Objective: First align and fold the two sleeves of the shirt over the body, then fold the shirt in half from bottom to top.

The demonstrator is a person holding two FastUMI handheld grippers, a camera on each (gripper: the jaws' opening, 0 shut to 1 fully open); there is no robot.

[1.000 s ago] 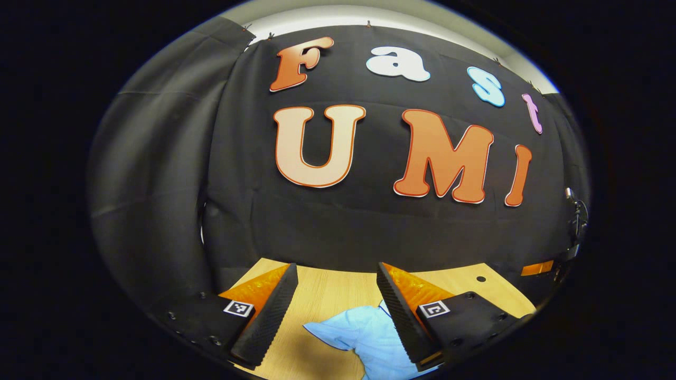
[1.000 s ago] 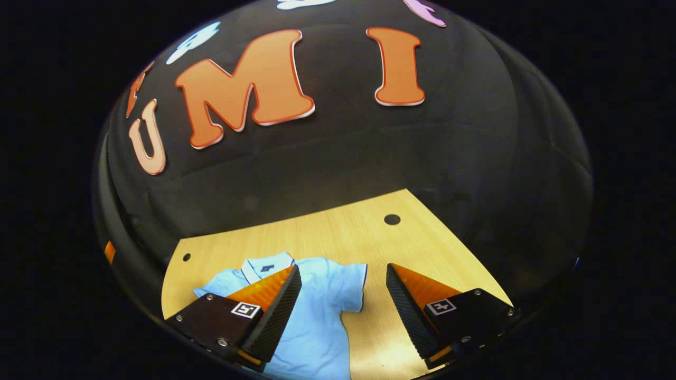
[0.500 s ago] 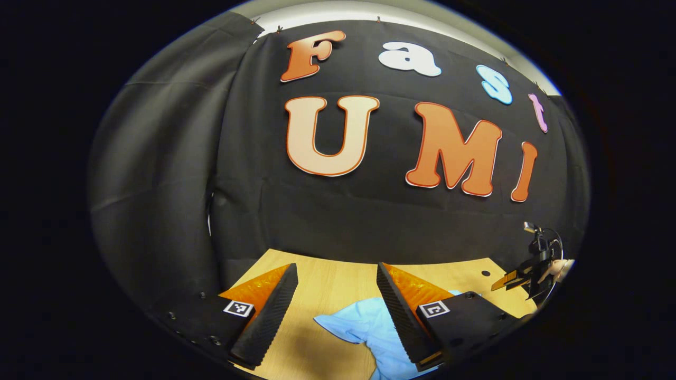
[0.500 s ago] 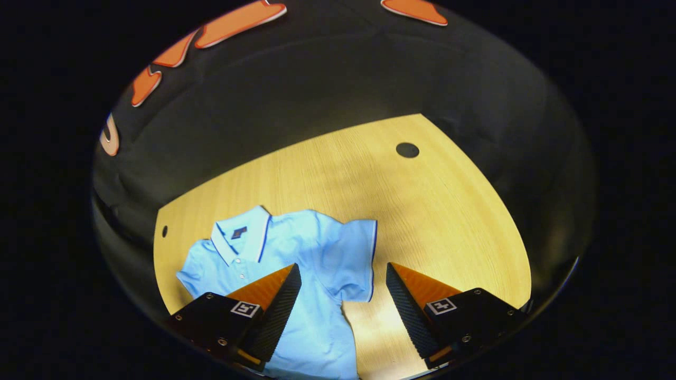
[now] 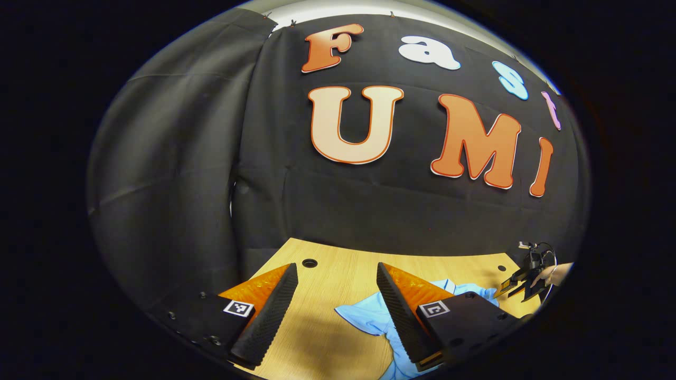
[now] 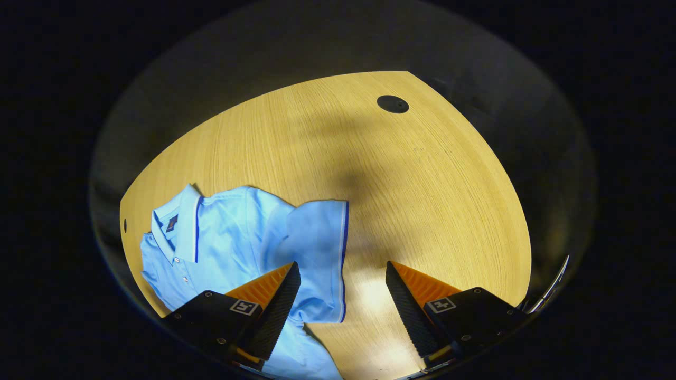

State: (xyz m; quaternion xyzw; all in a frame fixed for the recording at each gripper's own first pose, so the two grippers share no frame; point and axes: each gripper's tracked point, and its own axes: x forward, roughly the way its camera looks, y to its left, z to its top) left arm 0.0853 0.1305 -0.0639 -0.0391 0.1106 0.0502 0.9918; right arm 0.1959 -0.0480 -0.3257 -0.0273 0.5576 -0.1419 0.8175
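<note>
A light blue polo shirt (image 6: 232, 237) with a dark-trimmed collar lies flat on the wooden table (image 6: 412, 179), collar toward the left of the right gripper view. Its short sleeve (image 6: 319, 253) spreads out between the fingers of my right gripper (image 6: 343, 295), which hovers open above it, tilted down at the table. In the left gripper view the shirt (image 5: 369, 316) lies partly behind the right finger of my left gripper (image 5: 338, 301), which stands open above the table with nothing between its fingers. My right gripper (image 5: 520, 282), held by a hand, appears far right in that view.
The table has round cable holes: one (image 6: 393, 104) at the far right corner and one (image 5: 309, 262) near the left back edge. Black cloth walls close in the table's back and sides. Bare wood stretches right of the shirt.
The right gripper has tipped further down toward the table and come closer to the sleeve. The left gripper has shifted slightly left; both stay open.
</note>
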